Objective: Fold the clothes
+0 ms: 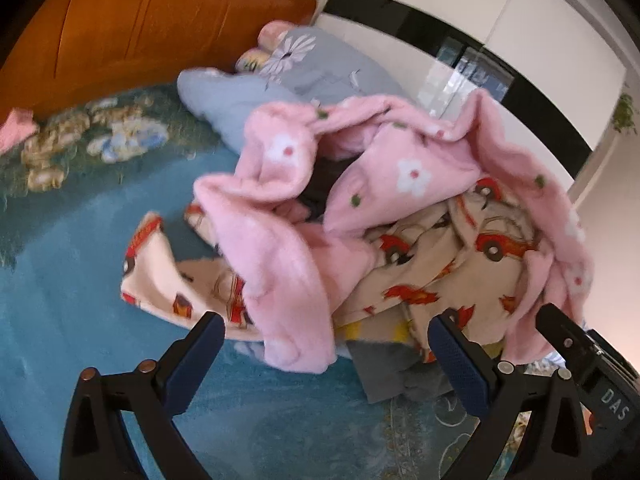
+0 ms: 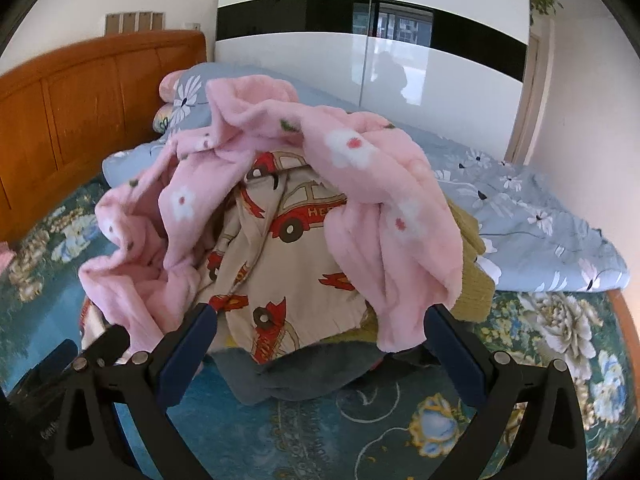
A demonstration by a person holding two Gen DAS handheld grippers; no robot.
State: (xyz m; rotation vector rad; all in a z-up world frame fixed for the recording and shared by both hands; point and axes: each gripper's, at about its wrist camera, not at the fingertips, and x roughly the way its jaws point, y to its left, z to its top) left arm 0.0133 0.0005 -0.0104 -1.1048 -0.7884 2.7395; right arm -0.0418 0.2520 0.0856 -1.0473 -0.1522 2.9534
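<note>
A heap of clothes lies on the bed. On top is a fluffy pink garment with white flowers (image 1: 288, 264) (image 2: 384, 216). Under it lies a beige garment with red car prints (image 1: 436, 276) (image 2: 288, 248), then a grey piece (image 1: 384, 368) (image 2: 304, 376) and an olive knit (image 2: 476, 276). My left gripper (image 1: 326, 344) is open and empty, just short of the heap's near edge. My right gripper (image 2: 320, 332) is open and empty, its fingers on either side of the heap's front edge. The right gripper's tip (image 1: 560, 328) shows at the right of the left wrist view.
The bed has a teal floral cover (image 2: 360, 432). A grey-blue flowered quilt (image 2: 532, 224) and pillows (image 1: 288, 56) lie behind the heap. An orange wooden headboard (image 1: 140, 28) stands at the back left. A white and black wardrobe (image 2: 360, 56) is beyond.
</note>
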